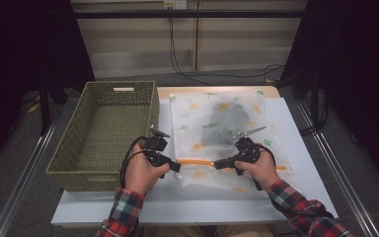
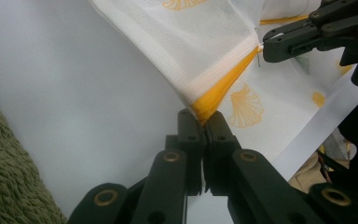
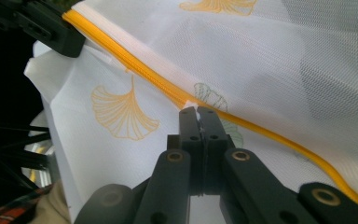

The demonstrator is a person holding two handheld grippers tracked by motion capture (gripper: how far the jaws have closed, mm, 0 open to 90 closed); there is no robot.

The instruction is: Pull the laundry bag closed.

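Observation:
A white mesh bag [image 1: 212,116] printed with orange and green leaves lies on the table, a grey garment [image 1: 227,121] showing through it. Along its near edge runs an orange zipper [image 1: 196,161]. My left gripper [image 1: 176,166] is shut on the zipper's left end, and the zipper [image 2: 223,84] rises from its tips [image 2: 203,116]. My right gripper [image 1: 218,164] is shut on the zipper a short way to the right, with a small white tab of the bag's edge pinched at its tips [image 3: 196,112]. The stretch of zipper [image 3: 135,65] between the two grippers is lifted off the table and taut.
An empty green woven basket [image 1: 121,85] stands to the left of the bag, close to my left hand. Bag and basket rest on a white sheet [image 1: 296,163] over the table. Metal rails run along the floor on both sides.

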